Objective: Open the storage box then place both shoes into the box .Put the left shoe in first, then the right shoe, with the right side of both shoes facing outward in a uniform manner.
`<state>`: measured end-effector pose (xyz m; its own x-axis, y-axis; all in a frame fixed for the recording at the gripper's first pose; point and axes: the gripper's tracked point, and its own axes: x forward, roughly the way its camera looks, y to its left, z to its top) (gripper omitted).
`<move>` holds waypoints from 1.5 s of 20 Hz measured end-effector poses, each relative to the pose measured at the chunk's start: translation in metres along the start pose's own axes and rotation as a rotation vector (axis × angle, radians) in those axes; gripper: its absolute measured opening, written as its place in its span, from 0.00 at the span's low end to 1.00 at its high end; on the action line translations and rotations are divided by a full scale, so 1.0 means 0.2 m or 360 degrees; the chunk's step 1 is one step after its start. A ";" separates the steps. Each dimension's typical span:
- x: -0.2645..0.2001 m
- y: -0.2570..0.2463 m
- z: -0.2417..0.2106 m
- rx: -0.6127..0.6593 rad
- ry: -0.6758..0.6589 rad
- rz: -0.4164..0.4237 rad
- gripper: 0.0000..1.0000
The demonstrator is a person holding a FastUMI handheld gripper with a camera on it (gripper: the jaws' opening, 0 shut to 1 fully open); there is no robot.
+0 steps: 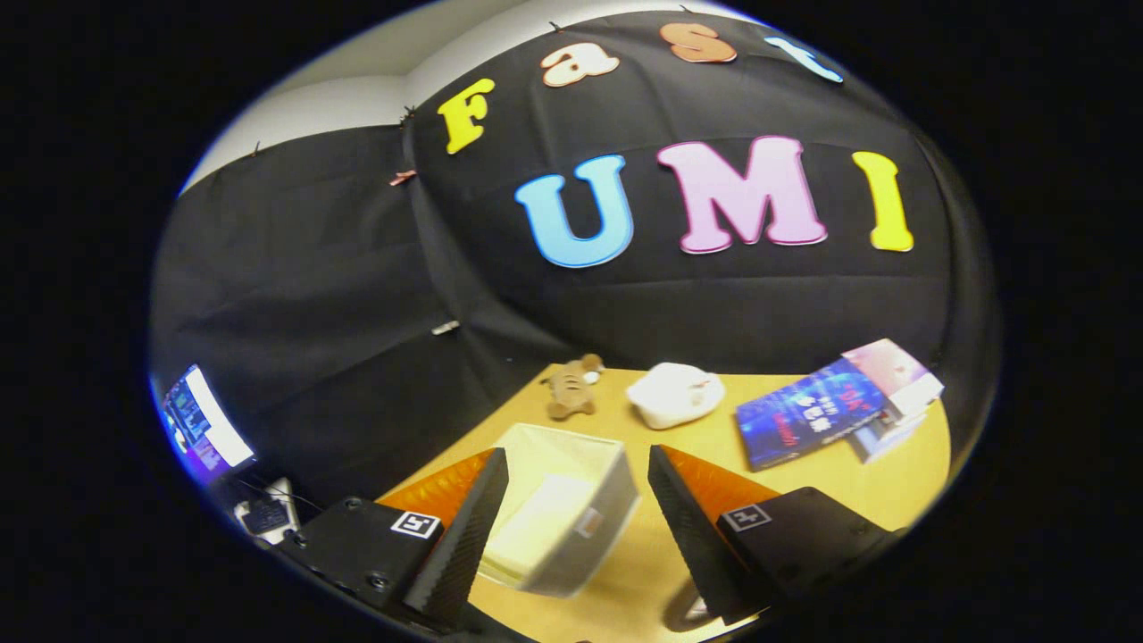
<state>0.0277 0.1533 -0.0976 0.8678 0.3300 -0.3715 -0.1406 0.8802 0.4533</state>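
An open-topped fabric storage box (585, 527) with a pale lining stands on the wooden table (804, 487). It lies between and just below my fingers, and nothing shows inside it. My gripper (579, 478) hangs above it, open, with a wide gap and nothing held. One white shoe (676, 394) rests on the table beyond the box, further from my fingers.
A small brown plush toy (572, 385) sits beside the white shoe. A blue book (808, 413) and a stack of other books (897, 393) lie on the table beyond my right finger. A lit screen (204, 424) and a small device (263, 513) sit off the table past my left finger.
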 end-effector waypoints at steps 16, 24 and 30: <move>0.01 -0.78 -1.07 -0.0221 0.0643 -0.0556 0.82; 0.19 -0.95 -1.16 -0.0111 0.0676 -0.0792 0.40; 0.12 -0.94 -1.09 0.0050 0.0633 -0.0857 0.05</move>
<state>-0.0296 0.0693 -0.3688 0.5706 -0.0468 -0.8199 0.2820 0.9488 0.1421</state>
